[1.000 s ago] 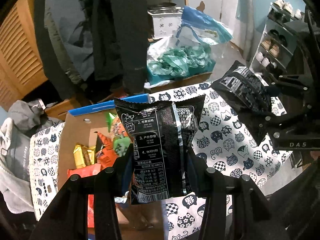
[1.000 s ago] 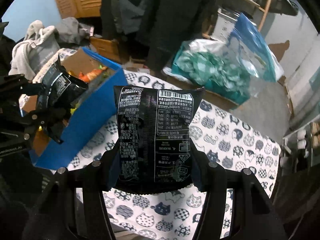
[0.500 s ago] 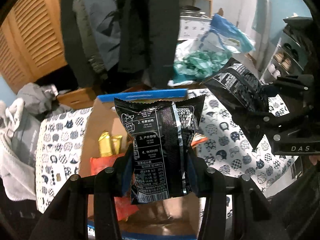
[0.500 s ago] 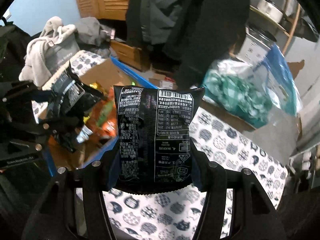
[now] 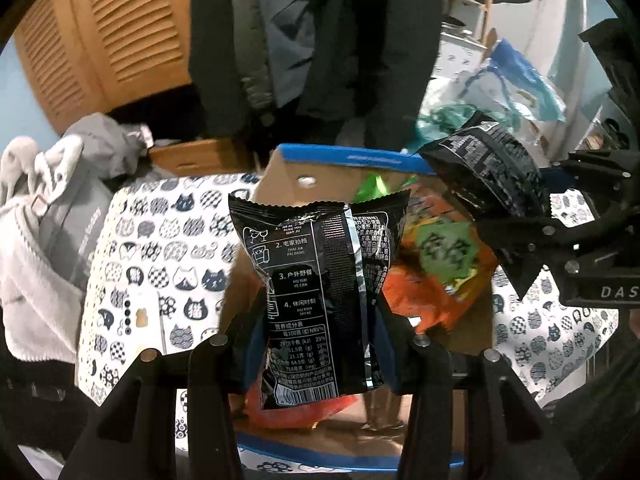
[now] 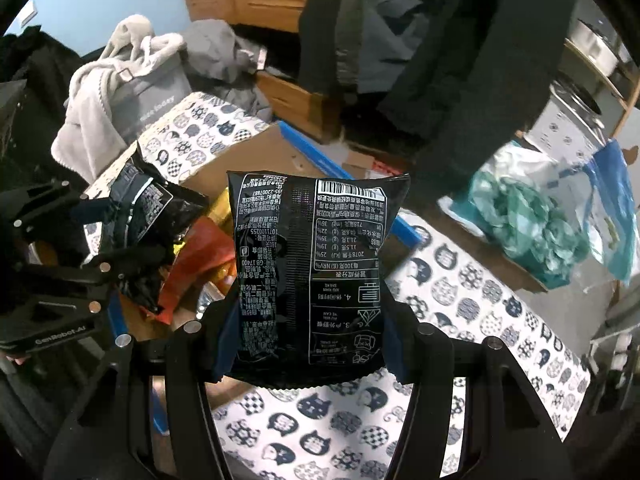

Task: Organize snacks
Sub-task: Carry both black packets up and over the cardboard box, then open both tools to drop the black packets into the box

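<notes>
A black snack packet (image 5: 320, 300) is clamped upright in the left gripper (image 5: 320, 344) directly over the open cardboard box (image 5: 340, 158), while a second black packet (image 6: 312, 272) is pinched by the right gripper (image 6: 308, 340) just beside the box's blue rim.

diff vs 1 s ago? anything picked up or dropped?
Nothing picked up or dropped. Both hands carried their loads sideways toward the cardboard box: the left gripper with its black snack packet is now over the box, and the right gripper with its own black packet is nearing its blue rim. Both grips unchanged.
</notes>
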`<state>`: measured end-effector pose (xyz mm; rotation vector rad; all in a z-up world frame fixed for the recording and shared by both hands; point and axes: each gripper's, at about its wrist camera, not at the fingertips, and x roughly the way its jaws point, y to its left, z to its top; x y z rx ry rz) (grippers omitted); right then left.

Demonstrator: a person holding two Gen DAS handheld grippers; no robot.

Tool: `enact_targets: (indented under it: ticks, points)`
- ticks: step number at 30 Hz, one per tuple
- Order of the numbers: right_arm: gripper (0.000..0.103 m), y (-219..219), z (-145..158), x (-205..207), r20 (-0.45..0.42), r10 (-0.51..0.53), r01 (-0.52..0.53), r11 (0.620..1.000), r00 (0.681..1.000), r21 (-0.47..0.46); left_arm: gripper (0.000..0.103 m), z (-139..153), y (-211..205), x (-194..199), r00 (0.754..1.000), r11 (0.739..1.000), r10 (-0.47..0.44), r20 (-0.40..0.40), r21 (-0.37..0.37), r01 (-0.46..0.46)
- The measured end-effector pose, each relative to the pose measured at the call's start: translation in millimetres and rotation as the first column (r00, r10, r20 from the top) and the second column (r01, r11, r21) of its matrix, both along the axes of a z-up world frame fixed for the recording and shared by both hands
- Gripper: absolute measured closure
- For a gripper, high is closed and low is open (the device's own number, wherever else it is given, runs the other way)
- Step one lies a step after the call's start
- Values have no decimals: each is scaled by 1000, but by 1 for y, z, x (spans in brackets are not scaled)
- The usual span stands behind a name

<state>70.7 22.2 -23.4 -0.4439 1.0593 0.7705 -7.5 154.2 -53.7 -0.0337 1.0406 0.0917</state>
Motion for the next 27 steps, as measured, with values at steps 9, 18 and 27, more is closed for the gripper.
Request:
enact_targets:
  ticks: [9,18,27]
  points:
    - [39,20,-14,-1,-9,6,-6,1000,1000,-30,49,-7,14,-1,999,999,33,-18,13,-33]
    - [33,6,0,3,17,-48,48,999,999,1,27,10,16,-6,998,998,59,12,-9,-59]
    - [27,-22,33,-13,95,-80,75,996,992,56,21,36,-4,-16,996,997,43,80,52,-48]
